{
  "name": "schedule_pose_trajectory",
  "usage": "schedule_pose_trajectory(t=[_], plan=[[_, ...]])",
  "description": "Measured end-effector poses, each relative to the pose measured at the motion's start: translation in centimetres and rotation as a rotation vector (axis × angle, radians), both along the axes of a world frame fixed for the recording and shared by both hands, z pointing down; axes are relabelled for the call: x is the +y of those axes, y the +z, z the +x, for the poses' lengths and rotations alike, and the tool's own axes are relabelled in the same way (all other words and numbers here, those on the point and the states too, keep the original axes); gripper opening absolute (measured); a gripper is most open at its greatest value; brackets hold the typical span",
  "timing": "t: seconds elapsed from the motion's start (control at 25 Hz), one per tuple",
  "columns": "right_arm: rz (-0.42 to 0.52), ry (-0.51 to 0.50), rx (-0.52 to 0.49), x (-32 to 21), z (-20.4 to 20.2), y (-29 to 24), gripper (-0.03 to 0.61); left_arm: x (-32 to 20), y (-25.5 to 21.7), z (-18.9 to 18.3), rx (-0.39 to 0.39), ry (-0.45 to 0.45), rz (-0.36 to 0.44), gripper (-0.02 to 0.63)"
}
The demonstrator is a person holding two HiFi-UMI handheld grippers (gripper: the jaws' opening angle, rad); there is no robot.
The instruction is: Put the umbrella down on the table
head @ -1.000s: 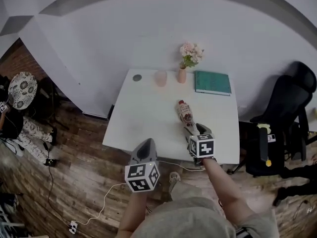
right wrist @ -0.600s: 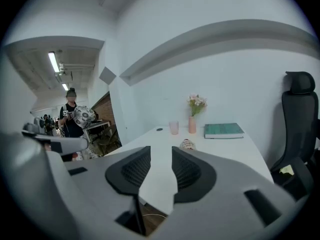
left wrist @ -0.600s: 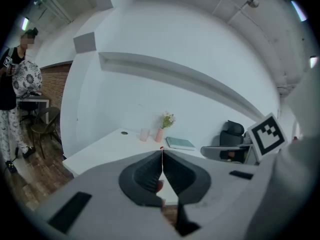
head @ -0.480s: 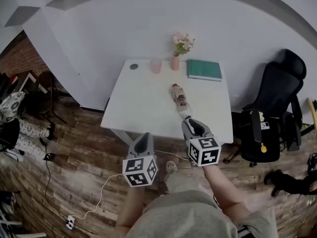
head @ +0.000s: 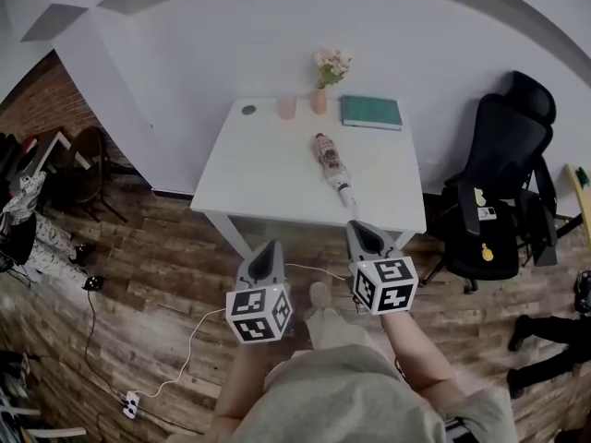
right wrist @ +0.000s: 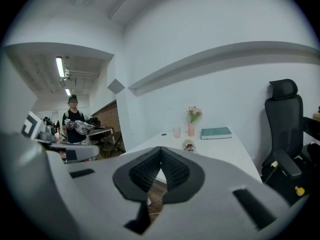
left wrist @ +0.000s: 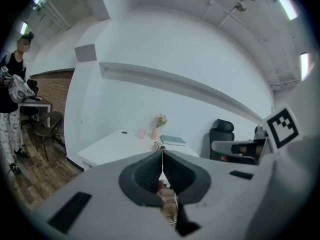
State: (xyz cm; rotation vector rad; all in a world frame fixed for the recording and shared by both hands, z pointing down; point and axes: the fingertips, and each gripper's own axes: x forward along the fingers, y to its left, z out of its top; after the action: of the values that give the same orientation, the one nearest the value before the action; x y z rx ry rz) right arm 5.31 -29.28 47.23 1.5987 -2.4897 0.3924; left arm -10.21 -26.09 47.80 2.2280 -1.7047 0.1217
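Observation:
The folded patterned umbrella [head: 330, 162] lies on the white table [head: 263, 183], its handle pointing at the near edge; it also shows small and far off in the left gripper view [left wrist: 159, 146] and the right gripper view [right wrist: 188, 145]. Both grippers hang over the wooden floor, short of the table. My left gripper [head: 268, 252] is shut and empty, its pads meeting [left wrist: 161, 154]. My right gripper [head: 358, 233] has just closed its jaws with nothing between them [right wrist: 160, 151], and is well clear of the umbrella.
At the table's far edge stand a pink cup [head: 286, 108], a vase of flowers [head: 320, 95] and a green book [head: 371, 113]. A black office chair [head: 499, 183] stands right of the table. A white cable [head: 185, 340] trails over the floor. A person [left wrist: 12, 99] stands far left.
Both grippers have drawn back from the table over the floor. The right gripper has come off the umbrella's handle end, left it lying there, and closed.

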Motion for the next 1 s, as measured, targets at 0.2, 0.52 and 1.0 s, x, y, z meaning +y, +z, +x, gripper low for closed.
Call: schedule_pose_trajectory(t=[0.2,0.52,1.0], plan=[[0.022,0.009,-0.006,4.3,0.0,-0.5,0.003,4.2,-0.5,0.1,-0.003,0.01,0.007,0.008],[0.04,-0.017,-0.038,9.6,-0.7,-1.8,0.003,8.5,-1.4,-0.5,0.0,0.004,0.003,0.008],[0.089,-0.049,-0.03,11.7,-1.2,-3.7,0.003,10.3,-2.2,-0.5,0.015,-0.001,0.015,0.008]])
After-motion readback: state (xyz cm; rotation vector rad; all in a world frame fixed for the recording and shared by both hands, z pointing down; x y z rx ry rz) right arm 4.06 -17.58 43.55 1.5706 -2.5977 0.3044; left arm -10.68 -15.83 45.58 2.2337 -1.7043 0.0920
